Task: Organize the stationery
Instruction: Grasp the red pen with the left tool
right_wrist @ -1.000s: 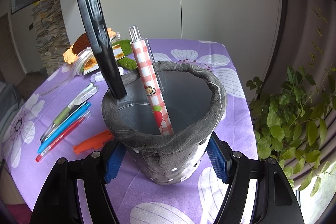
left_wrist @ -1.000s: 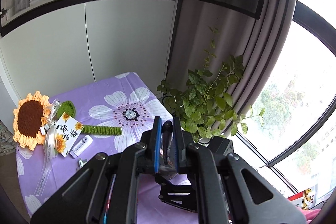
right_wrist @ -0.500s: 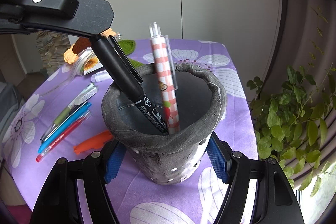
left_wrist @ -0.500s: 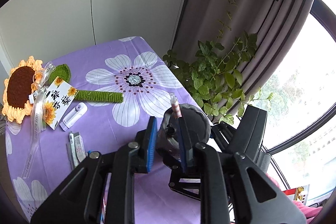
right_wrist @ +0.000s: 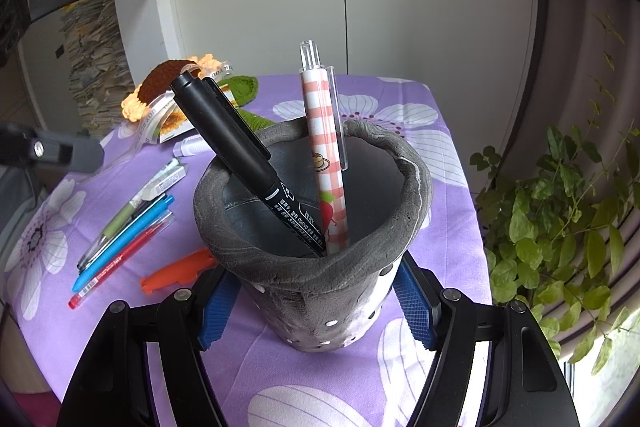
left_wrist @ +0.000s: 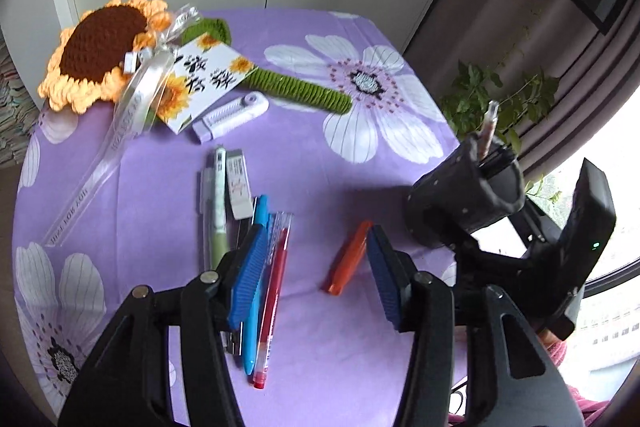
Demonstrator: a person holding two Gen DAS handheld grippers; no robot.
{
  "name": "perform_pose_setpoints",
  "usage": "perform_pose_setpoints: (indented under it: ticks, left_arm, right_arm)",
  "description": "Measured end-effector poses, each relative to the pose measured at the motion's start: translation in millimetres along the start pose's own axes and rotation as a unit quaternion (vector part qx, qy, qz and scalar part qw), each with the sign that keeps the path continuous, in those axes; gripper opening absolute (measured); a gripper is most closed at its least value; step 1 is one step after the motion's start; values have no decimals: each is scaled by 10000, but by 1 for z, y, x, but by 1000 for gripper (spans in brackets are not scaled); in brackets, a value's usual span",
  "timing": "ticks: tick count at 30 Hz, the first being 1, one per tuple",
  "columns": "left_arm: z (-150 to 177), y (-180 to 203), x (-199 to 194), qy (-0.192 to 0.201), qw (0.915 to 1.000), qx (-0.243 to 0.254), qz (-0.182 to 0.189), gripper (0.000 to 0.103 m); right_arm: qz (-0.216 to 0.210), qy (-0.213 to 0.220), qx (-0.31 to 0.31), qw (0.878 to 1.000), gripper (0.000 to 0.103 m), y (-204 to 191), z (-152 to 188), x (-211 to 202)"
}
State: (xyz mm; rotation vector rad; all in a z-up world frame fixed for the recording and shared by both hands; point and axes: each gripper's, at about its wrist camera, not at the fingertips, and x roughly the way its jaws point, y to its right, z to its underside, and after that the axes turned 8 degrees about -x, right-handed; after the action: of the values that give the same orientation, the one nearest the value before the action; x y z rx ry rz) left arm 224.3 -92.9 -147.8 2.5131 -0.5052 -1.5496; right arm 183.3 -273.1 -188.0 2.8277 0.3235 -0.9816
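Pen holder (right_wrist: 316, 267), grey, perforated near the base, stands upright on the purple floral tablecloth (right_wrist: 400, 99) close to the table edge nearest the window. Contents: black marker (right_wrist: 236, 151) leaning against the left rim, cap up, and a red-checked pen (right_wrist: 326, 163) standing nearly upright; two items stowed. The right gripper (right_wrist: 316, 311) has its blue pads on either side of the holder's lower wall, apparently clamped on it to steady it; contact on the left pad is partly hidden by the rim, so grip is judged, not confirmed. The left gripper (left_wrist: 312, 275) hangs above the loose stationery with jaws wide apart and nothing between them. Still on the cloth, left-wrist view: red pen (left_wrist: 274, 291), blue pen (left_wrist: 254, 283) and green pen (left_wrist: 218, 211) lying side by side in a bundle with a white eraser (left_wrist: 238, 189) just beside their far ends; an orange item (left_wrist: 348, 259), type not clear, lies apart nearer the holder; a white correction tape (left_wrist: 232, 115) lies further off beside a crocheted sunflower (left_wrist: 100, 47) and its card (left_wrist: 204, 79). Judgement: task roughly a third complete; at least three pens plus the small items remain. The left gripper sits nearest the red pen and the orange item, so either looks the likely next pick. A potted plant (right_wrist: 560, 211) stands off the table by the window.
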Motion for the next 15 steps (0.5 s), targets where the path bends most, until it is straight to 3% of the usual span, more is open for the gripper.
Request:
perform_pose_setpoints:
  ticks: [8,15]
  left_arm:
    - [16,-6,29,12,9984,295,-474,48]
    - [15,-1,36,28,9981,465,-400,48]
  right_arm:
    - [-2,0,0,10000,72,0,0,0]
    - [-2,1,1,10000,72,0,0,0]
